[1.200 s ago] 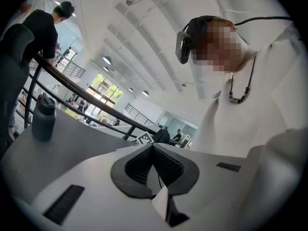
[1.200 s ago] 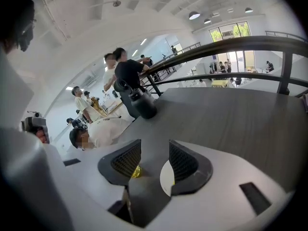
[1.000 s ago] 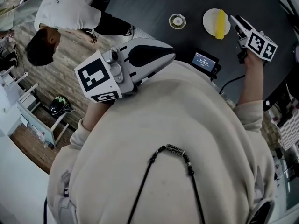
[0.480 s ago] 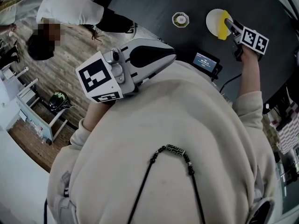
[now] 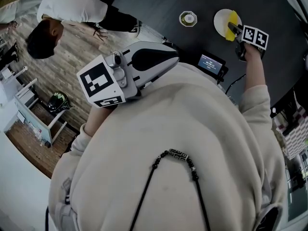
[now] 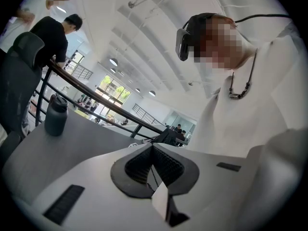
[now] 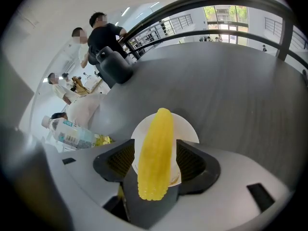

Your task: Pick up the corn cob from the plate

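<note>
A yellow corn cob (image 5: 234, 19) lies on a small white plate (image 5: 220, 21) at the far side of the dark table. My right gripper (image 5: 233, 29) reaches down over the plate. In the right gripper view the corn cob (image 7: 155, 153) runs lengthwise between the pads, and bare plate (image 7: 186, 129) shows on either side of it. The right gripper (image 7: 155, 147) is open; its jaws have just been opening, with the cob between them and untouched. My left gripper (image 5: 176, 57) is held up near my chest, away from the table. In its own view the left gripper (image 6: 152, 150) is shut, holding nothing.
A small round dish (image 5: 187, 19) sits left of the plate. A small device with a lit screen (image 5: 211, 62) and a cable lies nearer me. A dark flask (image 7: 114, 66) stands beyond the plate, a plastic bottle (image 7: 67, 131) to its left. Another person (image 5: 72, 8) stands beside the table.
My right gripper has come down from beside the plate to over it, and its jaws now straddle the corn cob. The left gripper has stayed where it was.
</note>
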Demonstrator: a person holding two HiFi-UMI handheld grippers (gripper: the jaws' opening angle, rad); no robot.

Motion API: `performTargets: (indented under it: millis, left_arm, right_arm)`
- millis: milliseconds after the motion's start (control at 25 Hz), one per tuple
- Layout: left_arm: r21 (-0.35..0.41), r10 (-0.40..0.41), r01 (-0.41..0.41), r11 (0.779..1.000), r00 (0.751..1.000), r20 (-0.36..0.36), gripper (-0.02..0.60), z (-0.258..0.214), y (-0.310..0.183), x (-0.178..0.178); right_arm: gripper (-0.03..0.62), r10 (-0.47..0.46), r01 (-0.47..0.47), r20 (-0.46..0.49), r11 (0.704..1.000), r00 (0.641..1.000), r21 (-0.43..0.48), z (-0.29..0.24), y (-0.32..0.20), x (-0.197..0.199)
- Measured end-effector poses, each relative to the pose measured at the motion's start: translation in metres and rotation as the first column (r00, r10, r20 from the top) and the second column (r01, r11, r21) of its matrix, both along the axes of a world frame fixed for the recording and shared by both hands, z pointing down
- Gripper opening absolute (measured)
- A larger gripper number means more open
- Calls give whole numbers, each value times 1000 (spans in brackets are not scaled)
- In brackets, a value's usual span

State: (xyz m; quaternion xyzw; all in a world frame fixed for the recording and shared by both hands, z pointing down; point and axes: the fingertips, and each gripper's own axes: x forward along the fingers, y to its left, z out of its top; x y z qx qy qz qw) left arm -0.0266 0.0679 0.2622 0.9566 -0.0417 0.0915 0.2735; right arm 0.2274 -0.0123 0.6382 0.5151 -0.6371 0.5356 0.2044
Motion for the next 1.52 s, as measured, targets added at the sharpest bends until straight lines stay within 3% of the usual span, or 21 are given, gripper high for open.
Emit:
performTargets:
  millis: [360,520,800,1040,1200,1520]
  left_arm:
    - [-3,-14,14,1000,1000,0,3,1,1,-9]
    - [-8,-11,11,1000,1000,-2,3,3,-2,-10]
    - [-8,1,-1,1000,1000,-11,3,2,-2,-7]
    - [6,-15,16,1000,999,-31,3,1,-16,-11]
    - [-30,-12,11,999,999,-51,3,5,-7,-5]
    - [14,92,-91,996,992,-84,3,-10,-23,8]
  right_arm:
    - [261,-44,39,-61,996,997,-82,26,-3,-8]
    - [261,-30,25,-57,995,998,-98,33,-4,-11]
    - [261,-90,84,-54,990,995,-111,33,-3,-16]
    - [259,-69,66,-37,996,997,-63,38,-18,-20]
    - [259,-45,42,-35,996,998,-83,33,16,-12]
    - [259,79,-80,13,993,997,84,-33,1,-3]
